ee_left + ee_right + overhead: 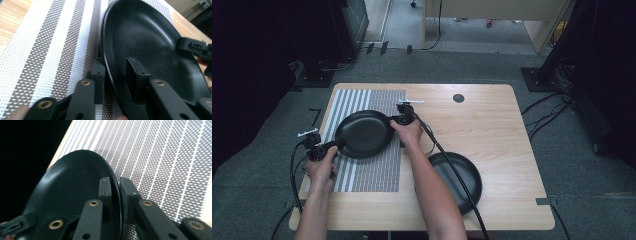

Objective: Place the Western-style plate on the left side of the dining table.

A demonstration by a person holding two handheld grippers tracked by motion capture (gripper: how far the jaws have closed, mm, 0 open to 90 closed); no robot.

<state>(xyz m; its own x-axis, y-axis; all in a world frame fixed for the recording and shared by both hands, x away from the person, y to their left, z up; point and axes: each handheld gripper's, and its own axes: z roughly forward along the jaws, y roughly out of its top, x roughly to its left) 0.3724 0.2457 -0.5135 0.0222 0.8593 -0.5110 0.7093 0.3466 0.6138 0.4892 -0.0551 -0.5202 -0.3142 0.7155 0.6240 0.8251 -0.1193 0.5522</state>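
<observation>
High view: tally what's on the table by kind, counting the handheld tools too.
Black plates: 2, one on the mat, one on bare wood
Striped placemat: 1
Handheld tools: 2, left tool and right tool, each at the rim of the plate on the mat
Total: 5

Black pan (pixel 363 133) on striped mat (pixel 377 175)
</observation>
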